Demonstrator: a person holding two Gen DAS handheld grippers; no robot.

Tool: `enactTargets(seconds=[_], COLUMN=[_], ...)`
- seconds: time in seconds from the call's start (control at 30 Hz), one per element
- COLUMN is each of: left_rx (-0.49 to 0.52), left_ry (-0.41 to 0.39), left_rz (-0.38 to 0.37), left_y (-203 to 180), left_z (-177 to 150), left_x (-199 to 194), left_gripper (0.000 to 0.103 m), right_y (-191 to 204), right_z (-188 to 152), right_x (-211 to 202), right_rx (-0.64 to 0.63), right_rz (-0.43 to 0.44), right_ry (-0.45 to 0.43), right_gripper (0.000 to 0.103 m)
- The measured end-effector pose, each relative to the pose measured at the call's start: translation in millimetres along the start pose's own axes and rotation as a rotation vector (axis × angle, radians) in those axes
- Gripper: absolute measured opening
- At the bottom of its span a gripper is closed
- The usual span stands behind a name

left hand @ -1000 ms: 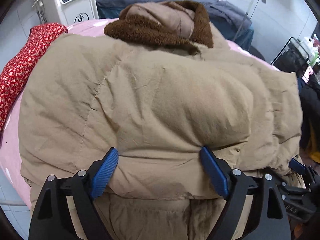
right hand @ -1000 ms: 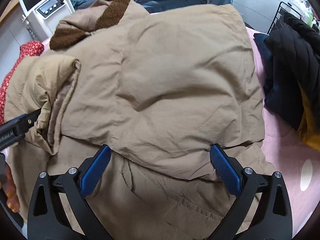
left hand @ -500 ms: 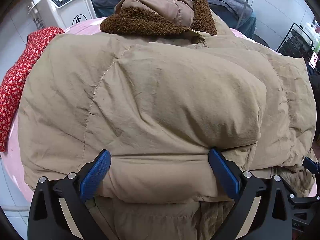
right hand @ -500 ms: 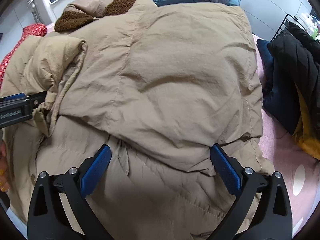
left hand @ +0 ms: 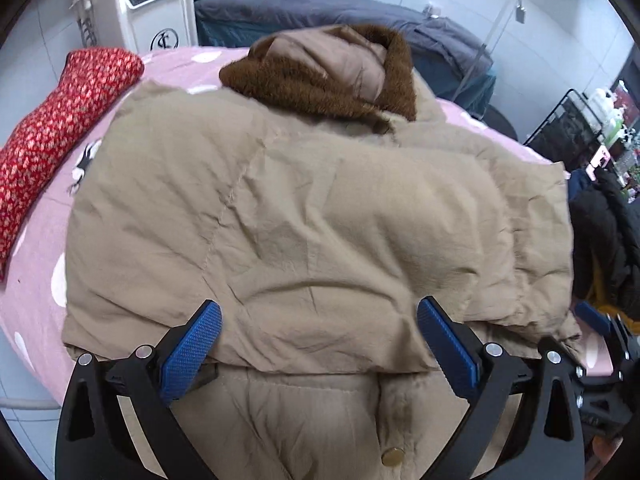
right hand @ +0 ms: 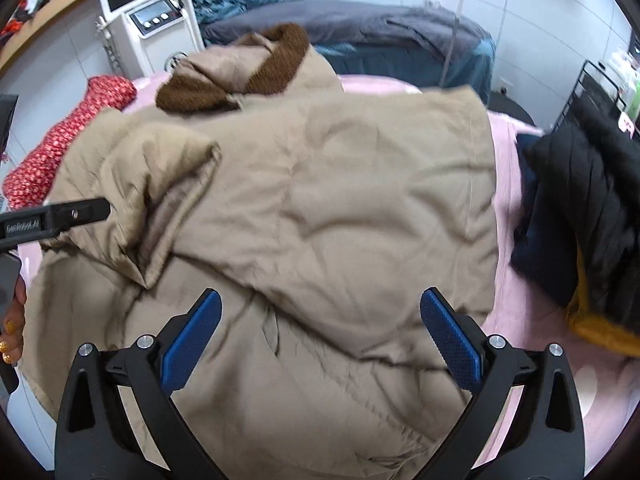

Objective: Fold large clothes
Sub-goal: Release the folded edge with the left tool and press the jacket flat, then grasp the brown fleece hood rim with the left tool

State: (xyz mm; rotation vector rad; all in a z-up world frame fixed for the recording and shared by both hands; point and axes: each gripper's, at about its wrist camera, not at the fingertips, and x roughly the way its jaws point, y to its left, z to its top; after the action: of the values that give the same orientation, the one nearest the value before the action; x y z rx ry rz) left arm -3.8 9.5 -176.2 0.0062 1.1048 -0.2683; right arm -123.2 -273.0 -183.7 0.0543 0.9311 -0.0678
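Note:
A large tan padded coat [left hand: 320,220] with a brown fleece-lined hood [left hand: 320,80] lies on a pink bed [left hand: 36,280], its sides folded inward over the body. It also shows in the right wrist view [right hand: 340,200]. My left gripper [left hand: 318,344] is open and empty, just above the coat's near folded edge. My right gripper [right hand: 320,336] is open and empty above the coat's lower part. The left gripper's body [right hand: 52,220] shows at the left of the right wrist view, beside a folded sleeve cuff [right hand: 172,208].
A red patterned garment [left hand: 52,140] lies at the bed's left. Dark and yellow clothes [right hand: 580,220] are piled at the right. A white machine [left hand: 144,4], a grey-covered bed [left hand: 340,12] and a black wire rack [left hand: 572,132] stand behind.
Both grippers have pulled back and up from the coat. The folded coat has settled flatter on the bed, and more pink sheet shows around it.

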Motion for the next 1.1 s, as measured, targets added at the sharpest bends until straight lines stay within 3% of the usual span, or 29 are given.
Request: enactTargets(seconds=[0.23,0.47,0.63,0.8,0.97,1.1], left_rx=[0.061,-0.088,-0.12,-0.158,-0.24,-0.414], left_ry=[-0.069,-0.089,-0.108,-0.051,0.01,0.082], left_rz=[0.008,-0.065,-0.069,0.028,0.107,0.025], left_y=[-1.9,41.8,60.5,83.6,115.5,150.8], left_z=[12.5,58.6,101.9,160.3,201.4,225.7], left_x=[-23.5,-34.2,-31.0,18.0,81.4,130.0], left_gripper=[0.096,0.096,0.096,0.096,0.096,0.095], right_y=[-4.5,-29.5,-43.1,-49.2,-25.1,-7.0], right_z=[38.9,83.7,119.7,170.1,206.7,203.4], right_x=[0.1,1.1,16.8,43.5,70.6,71.9], right_rx=[-0.051,0.018,0.08,0.164,0.118,0.095], right_rz=[0.038,0.088,0.14,0.193,0.172,0.218], right_ry=[-0.021,-0.041,-0.03,-0.022,-0.008,-0.01], right_gripper=[0.098,0.098,0.098,0.098,0.098,0.098])
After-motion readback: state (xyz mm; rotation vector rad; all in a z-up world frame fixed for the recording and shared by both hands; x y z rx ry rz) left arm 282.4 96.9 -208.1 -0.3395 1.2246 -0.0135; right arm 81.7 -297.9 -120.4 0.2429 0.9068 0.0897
